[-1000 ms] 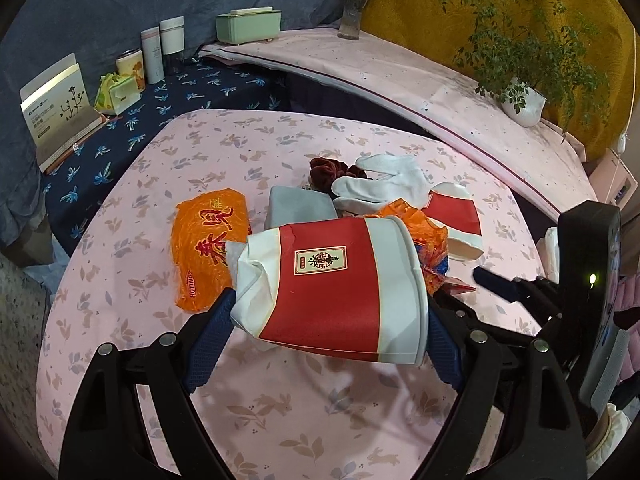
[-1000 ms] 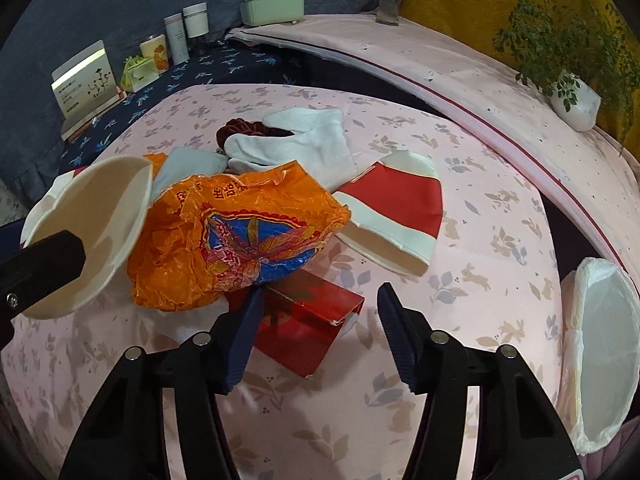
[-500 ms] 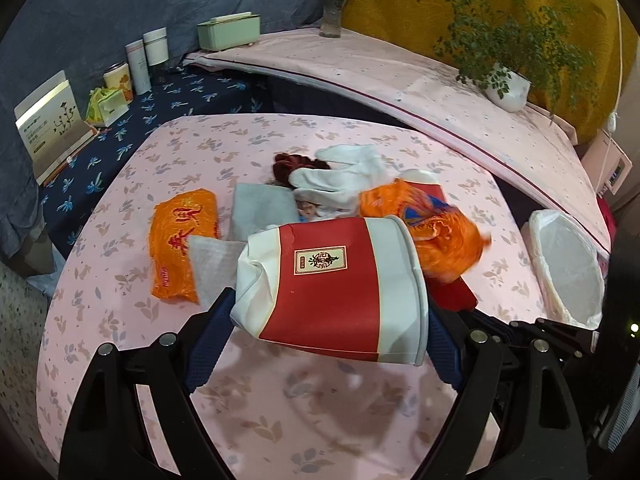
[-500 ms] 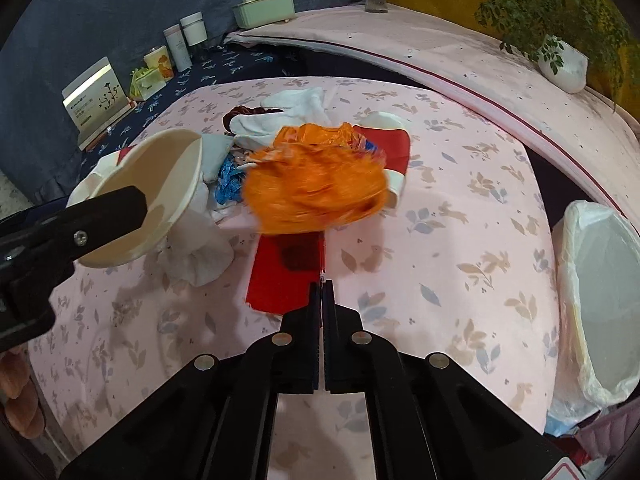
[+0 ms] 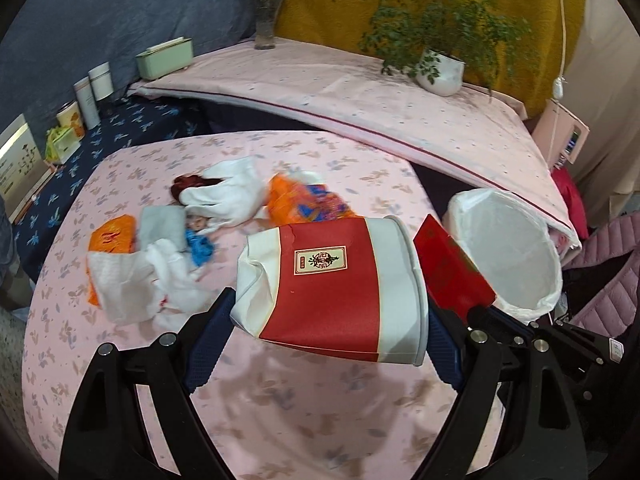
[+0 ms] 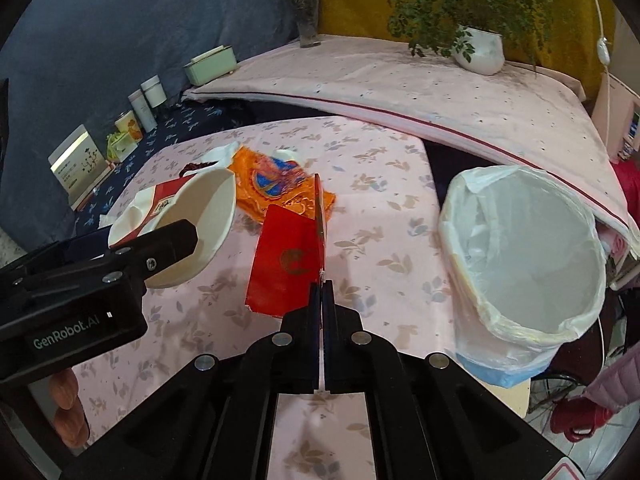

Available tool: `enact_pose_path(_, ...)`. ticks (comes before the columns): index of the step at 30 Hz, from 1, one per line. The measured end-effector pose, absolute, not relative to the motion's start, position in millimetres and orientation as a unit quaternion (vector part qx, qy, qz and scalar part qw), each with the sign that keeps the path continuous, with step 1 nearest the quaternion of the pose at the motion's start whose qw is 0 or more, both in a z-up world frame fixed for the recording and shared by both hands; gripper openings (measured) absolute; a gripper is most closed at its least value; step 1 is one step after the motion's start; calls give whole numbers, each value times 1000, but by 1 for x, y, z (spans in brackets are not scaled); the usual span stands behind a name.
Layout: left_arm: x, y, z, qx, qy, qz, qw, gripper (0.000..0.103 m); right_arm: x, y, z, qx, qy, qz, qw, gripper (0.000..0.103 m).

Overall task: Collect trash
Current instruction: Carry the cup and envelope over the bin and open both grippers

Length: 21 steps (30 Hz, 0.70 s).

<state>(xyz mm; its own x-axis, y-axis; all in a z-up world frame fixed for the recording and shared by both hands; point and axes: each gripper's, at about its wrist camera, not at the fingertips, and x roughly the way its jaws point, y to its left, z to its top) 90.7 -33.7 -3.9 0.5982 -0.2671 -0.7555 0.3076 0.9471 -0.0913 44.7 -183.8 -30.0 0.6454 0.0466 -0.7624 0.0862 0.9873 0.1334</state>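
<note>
Gripping a crushed red-and-white paper cup [image 5: 332, 284], the left gripper [image 5: 324, 336] has its fingers [image 5: 206, 340] spread wide w/ the cup lying sideways between the blue pads, held clear above the table [image 5: 280, 420]. Cup's open mouth faces right; in the right wrist view its pale inside shows at left.

Right gripper [image 6: 322, 304] has fingers pressed together, pinching the edge of a flat red packet [image 6: 286, 260], which stands up from the tips, lifted off the pink floral cloth. In the left wrist view the same packet sits just right of the cup, btwn cup and bin.

White-lined trash bin [image 6: 524, 248] stands at the table's right edge, near the packet, not touching it.

Rest of the trash on the table, further back: orange wrapper w/ blue print [image 5: 304, 204], white glove [image 5: 228, 196], dark red scrunchie [image 5: 186, 182], grey folded piece [image 5: 160, 226], blue scrap [image 5: 200, 248], white tissue [image 5: 136, 284], second orange bag [image 5: 112, 236] partly under the tissue.

Behind: potted plant [image 6: 480, 54], flower vase [image 6: 308, 20], green box [image 6: 210, 65].
</note>
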Motion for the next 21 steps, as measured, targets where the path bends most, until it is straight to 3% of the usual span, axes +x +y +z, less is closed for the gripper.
enact_pose_path(21, 109, -198, -17, 22, 428, -267, 863, 82, 60, -343, -30, 78, 428, -178, 883, 1)
